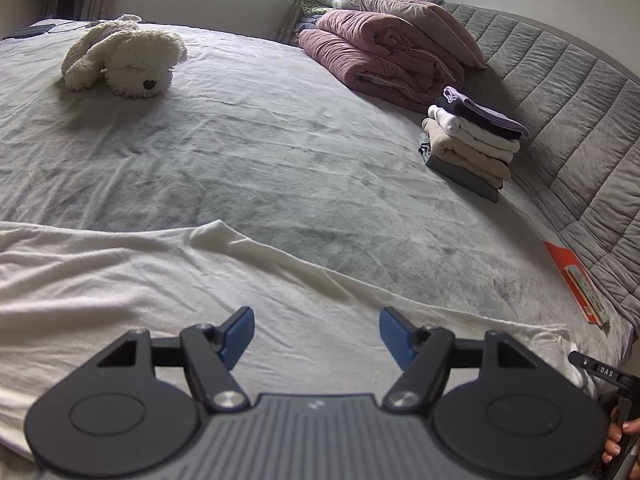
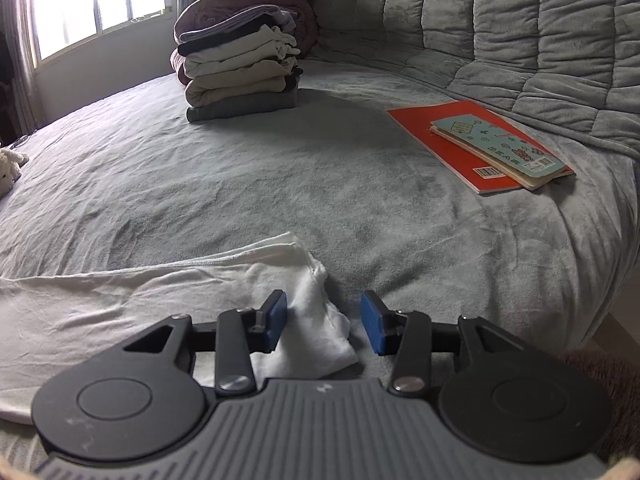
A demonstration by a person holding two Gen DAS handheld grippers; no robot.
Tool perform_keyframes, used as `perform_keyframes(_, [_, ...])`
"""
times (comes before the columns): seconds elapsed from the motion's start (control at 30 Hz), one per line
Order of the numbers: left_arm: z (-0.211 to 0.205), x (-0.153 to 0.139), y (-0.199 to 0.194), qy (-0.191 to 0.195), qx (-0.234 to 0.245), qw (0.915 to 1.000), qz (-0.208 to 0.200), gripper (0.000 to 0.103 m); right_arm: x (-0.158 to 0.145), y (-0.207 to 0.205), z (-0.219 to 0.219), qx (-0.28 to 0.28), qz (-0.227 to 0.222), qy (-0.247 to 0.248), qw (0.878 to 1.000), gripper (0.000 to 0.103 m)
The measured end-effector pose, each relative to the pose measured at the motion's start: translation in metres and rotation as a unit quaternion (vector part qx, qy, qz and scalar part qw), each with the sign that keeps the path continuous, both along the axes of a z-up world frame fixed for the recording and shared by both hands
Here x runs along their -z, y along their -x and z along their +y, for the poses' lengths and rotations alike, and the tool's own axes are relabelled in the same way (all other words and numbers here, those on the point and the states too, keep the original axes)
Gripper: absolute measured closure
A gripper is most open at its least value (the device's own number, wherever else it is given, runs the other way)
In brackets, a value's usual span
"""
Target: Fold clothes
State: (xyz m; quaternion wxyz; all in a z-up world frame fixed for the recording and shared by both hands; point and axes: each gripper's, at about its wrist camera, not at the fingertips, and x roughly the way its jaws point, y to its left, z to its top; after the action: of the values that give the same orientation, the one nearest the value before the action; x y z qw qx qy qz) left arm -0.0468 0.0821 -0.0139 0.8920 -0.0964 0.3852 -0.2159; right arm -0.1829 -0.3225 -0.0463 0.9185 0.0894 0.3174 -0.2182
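A white garment [image 1: 140, 280] lies spread flat across the near part of the grey bed [image 1: 280, 160]. My left gripper [image 1: 316, 334] is open and empty just above the garment's middle. In the right wrist view the garment's right end [image 2: 316, 320] is bunched into a folded corner. My right gripper [image 2: 324, 326] is open, with that corner lying between its jaws, nearer the left pad [image 2: 277, 320]. A stack of folded clothes [image 1: 472, 144] stands at the far right by the headboard; it also shows in the right wrist view [image 2: 240, 68].
A white plush dog [image 1: 124, 58] lies far left on the bed. Rolled pink quilts and pillows [image 1: 384, 48] sit at the back. An orange book with a teal booklet [image 2: 492, 148] lies by the quilted grey headboard [image 2: 500, 32]. The bed's edge drops off at right.
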Motion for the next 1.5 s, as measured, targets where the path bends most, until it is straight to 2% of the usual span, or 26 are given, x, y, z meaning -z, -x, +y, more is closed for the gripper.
perform_keyframes(0.1, [-0.001, 0.003, -0.003, 0.000, 0.000, 1.0000, 0.010, 0.033, 0.002, -0.002, 0.007, -0.008, 0.006, 0.019, 1.000, 0.056])
perform_keyframes(0.23, [0.001, 0.003, -0.007, 0.002, -0.006, 0.9999, 0.016, 0.033, -0.002, -0.003, 0.003, -0.009, -0.012, -0.031, 0.999, 0.057])
perform_keyframes(0.3, [0.002, 0.003, -0.010, 0.008, -0.011, 0.9997, 0.023, 0.033, -0.002, -0.005, 0.001, -0.007, -0.015, -0.050, 0.999, 0.054])
perform_keyframes(0.5, [0.003, 0.008, -0.014, 0.014, -0.013, 0.9989, 0.042, 0.033, 0.008, -0.007, 0.009, 0.017, -0.025, -0.040, 0.999, 0.052])
perform_keyframes(0.57, [0.002, 0.009, -0.014, 0.013, -0.010, 0.9988, 0.045, 0.033, 0.008, -0.007, 0.015, 0.019, -0.027, -0.031, 0.999, 0.057])
perform_keyframes(0.7, [0.001, 0.007, -0.011, 0.015, 0.000, 0.9988, 0.046, 0.033, 0.004, -0.008, 0.026, 0.002, -0.030, -0.023, 0.999, 0.090])
perform_keyframes(0.9, [-0.003, 0.003, -0.010, 0.045, 0.034, 0.9968, 0.056, 0.033, -0.019, -0.013, 0.040, -0.031, -0.055, -0.048, 0.997, 0.092])
perform_keyframes(1.0, [-0.004, 0.007, -0.014, 0.084, 0.054, 0.9909, 0.090, 0.033, -0.035, -0.018, 0.061, -0.073, -0.069, -0.059, 0.993, 0.092])
perform_keyframes(1.07, [-0.003, 0.012, -0.016, 0.127, 0.067, 0.9824, 0.120, 0.033, -0.043, -0.023, 0.078, -0.104, -0.071, -0.060, 0.990, 0.092])
perform_keyframes(1.17, [-0.004, 0.017, -0.017, 0.170, 0.079, 0.9710, 0.148, 0.033, -0.051, -0.033, 0.105, -0.151, -0.073, -0.070, 0.983, 0.092])
perform_keyframes(1.5, [-0.014, 0.035, -0.026, 0.238, 0.080, 0.9464, 0.203, 0.033, -0.042, -0.059, 0.187, -0.282, -0.049, -0.093, 0.954, 0.094])
